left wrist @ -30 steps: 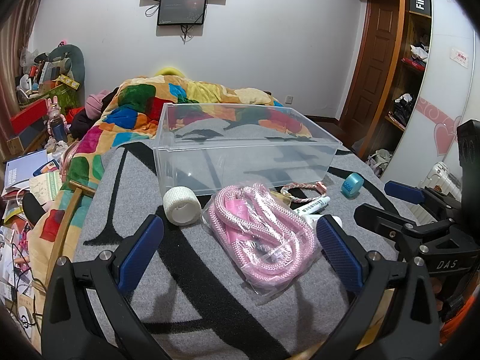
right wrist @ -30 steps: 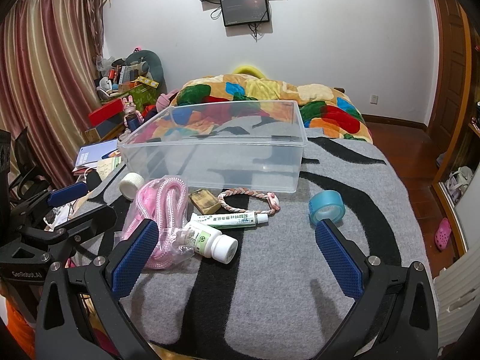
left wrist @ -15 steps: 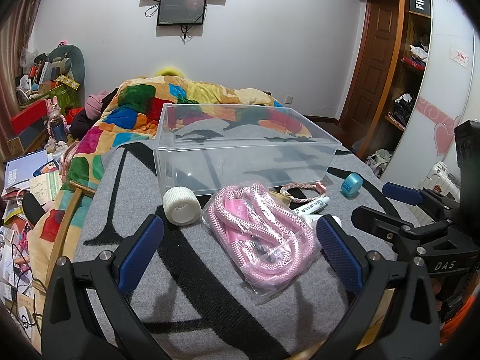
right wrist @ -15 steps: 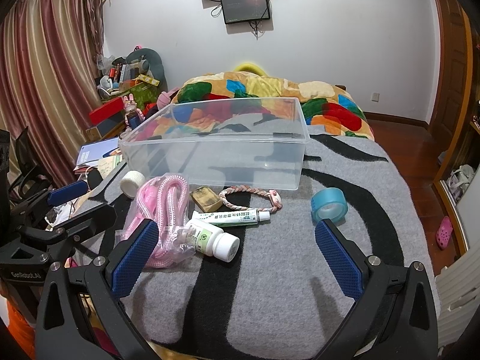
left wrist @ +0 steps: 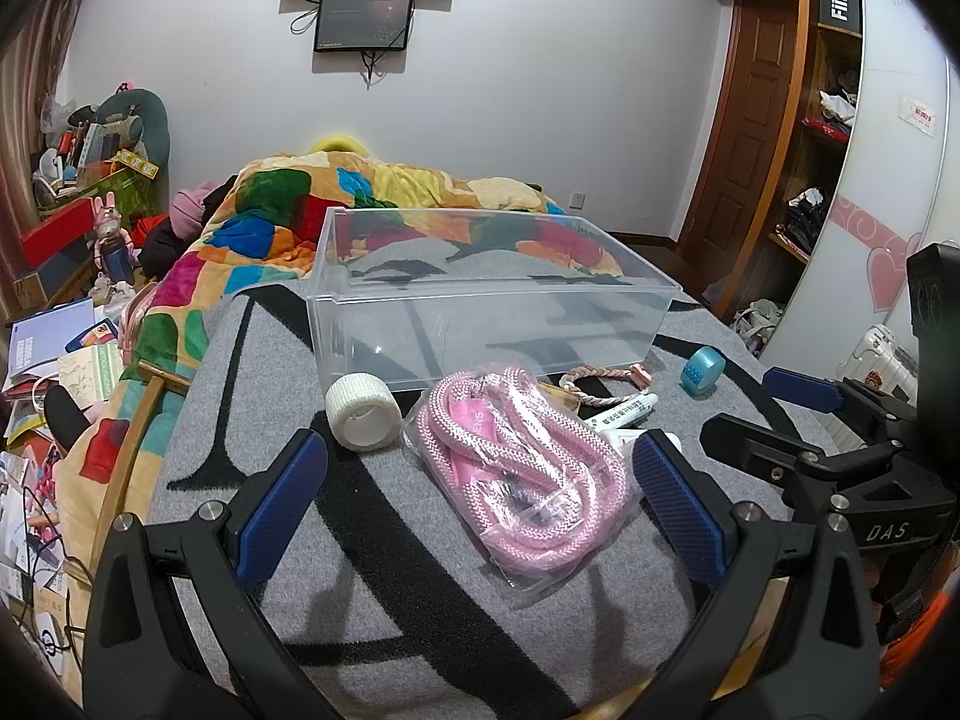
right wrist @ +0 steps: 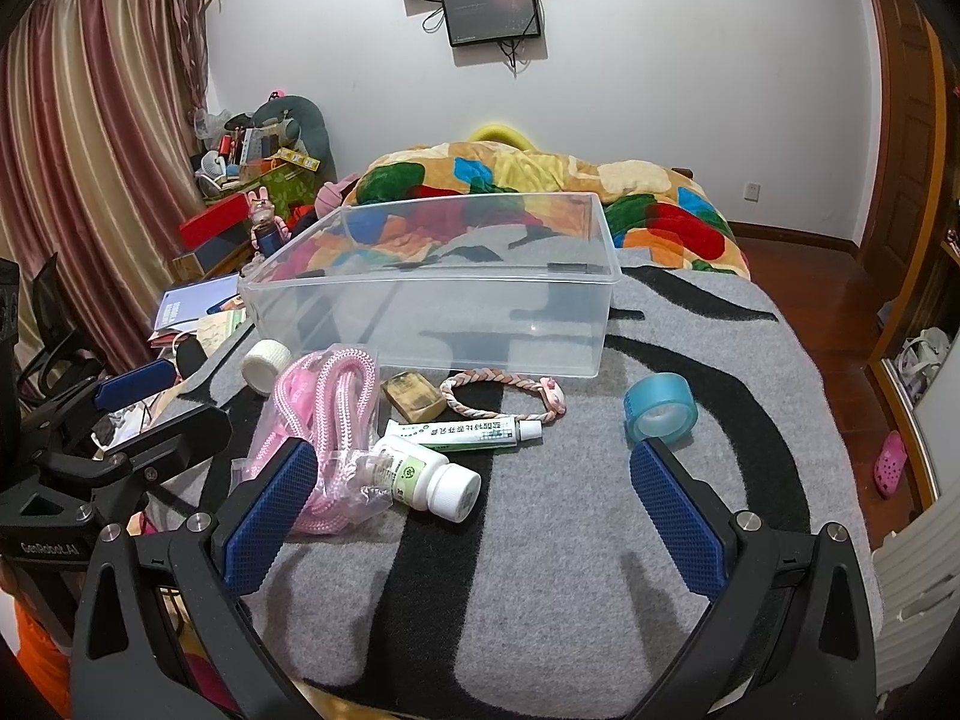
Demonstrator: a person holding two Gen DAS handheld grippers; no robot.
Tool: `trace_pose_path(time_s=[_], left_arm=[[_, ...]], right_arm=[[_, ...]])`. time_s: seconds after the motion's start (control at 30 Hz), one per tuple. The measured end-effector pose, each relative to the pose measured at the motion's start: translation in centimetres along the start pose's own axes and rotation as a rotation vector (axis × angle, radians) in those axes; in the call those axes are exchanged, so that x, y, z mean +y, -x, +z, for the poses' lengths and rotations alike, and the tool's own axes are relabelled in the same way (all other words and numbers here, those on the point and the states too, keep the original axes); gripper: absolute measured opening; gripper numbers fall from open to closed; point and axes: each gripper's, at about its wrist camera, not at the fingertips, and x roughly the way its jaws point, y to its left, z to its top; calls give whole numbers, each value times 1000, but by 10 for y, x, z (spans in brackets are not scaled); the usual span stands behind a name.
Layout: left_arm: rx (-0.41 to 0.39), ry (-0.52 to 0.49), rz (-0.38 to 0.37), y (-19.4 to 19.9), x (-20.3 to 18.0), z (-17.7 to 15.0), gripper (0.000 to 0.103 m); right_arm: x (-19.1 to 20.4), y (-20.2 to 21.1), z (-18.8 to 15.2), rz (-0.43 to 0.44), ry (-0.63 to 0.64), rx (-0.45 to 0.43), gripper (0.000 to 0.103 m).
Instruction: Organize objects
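Note:
An empty clear plastic bin [left wrist: 480,324] [right wrist: 432,324] stands on a grey and black blanket. In front of it lie a bagged pink rope [left wrist: 522,468] [right wrist: 324,408], a white bandage roll [left wrist: 363,412] [right wrist: 267,365], a white pill bottle [right wrist: 429,477], an ointment tube [right wrist: 462,433] [left wrist: 621,413], a brown block [right wrist: 414,397], a braided bracelet [right wrist: 504,393] [left wrist: 603,381] and a blue tape roll [right wrist: 660,408] [left wrist: 702,369]. My left gripper [left wrist: 477,510] is open and empty, above the pink rope. My right gripper [right wrist: 474,516] is open and empty, just behind the pill bottle.
A colourful quilt [right wrist: 540,192] lies behind the bin. Cluttered books and boxes [left wrist: 66,324] fill the floor at the left. A wooden stick [left wrist: 135,438] leans at the bed's left edge. A wardrobe and door [left wrist: 780,120] stand at the right.
Both grippers have shifted very slightly toward the objects; nothing has been grasped or moved.

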Motion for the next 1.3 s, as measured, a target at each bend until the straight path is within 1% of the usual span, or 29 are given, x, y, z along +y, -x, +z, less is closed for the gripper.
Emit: trace_pose_path(time_s=[0.3, 0.43, 0.53, 0.57, 0.67, 0.73, 0.77, 0.8, 0.83, 0.9, 0.93, 1.0, 1.03, 1.1, 1.13, 1.17, 1.2, 1.23, 1.27, 1.3], left_arm=[[8, 15, -4, -3, 1, 2, 103], [5, 29, 18, -7, 8, 5, 103], [9, 34, 39, -13, 17, 13, 91], [11, 33, 44, -16, 21, 16, 89], [20, 29, 71, -25, 30, 24, 88], [31, 25, 96, -32, 36, 28, 84], [43, 35, 99, -37, 40, 29, 82], [63, 63, 87, -43, 43, 29, 80], [92, 66, 98, -47, 46, 28, 77], [161, 86, 115, -55, 50, 28, 73], [173, 105, 110, -59, 53, 27, 71], [169, 151, 81, -67, 60, 25, 67], [165, 163, 72, -69, 63, 24, 63], [174, 183, 56, -71, 65, 22, 59], [172, 198, 41, -73, 65, 21, 56], [167, 204, 36, -74, 65, 20, 50], [170, 203, 37, -75, 64, 19, 47], [175, 205, 38, -77, 65, 18, 41], [182, 210, 38, -79, 66, 17, 40], [189, 228, 19, -80, 67, 15, 40]], right_arm=[[-1, -2, -1, 2, -4, 3, 103], [-4, -4, 0, -1, -12, 7, 103], [-12, -5, 3, -31, -23, -3, 103], [-16, -7, 6, -41, -29, -5, 103], [-31, -12, 11, -61, -58, -4, 103], [-41, -16, 13, -80, -76, 1, 101], [-46, -19, 15, -95, -82, 3, 99], [-51, -21, 16, -105, -88, 6, 96], [-57, -25, 17, -116, -98, 14, 95], [-68, -33, 20, -122, -120, 34, 88], [-73, -37, 20, -123, -129, 44, 86], [-80, -45, 21, -125, -141, 62, 78], [-83, -49, 20, -122, -144, 73, 76], [-86, -54, 19, -113, -148, 90, 66], [-87, -56, 17, -104, -151, 97, 64], [-87, -58, 16, -97, -154, 102, 59], [-87, -59, 15, -94, -154, 104, 53], [-87, -60, 14, -89, -157, 106, 50], [-89, -60, 14, -85, -159, 108, 44], [-89, -61, 13, -82, -160, 111, 39]])
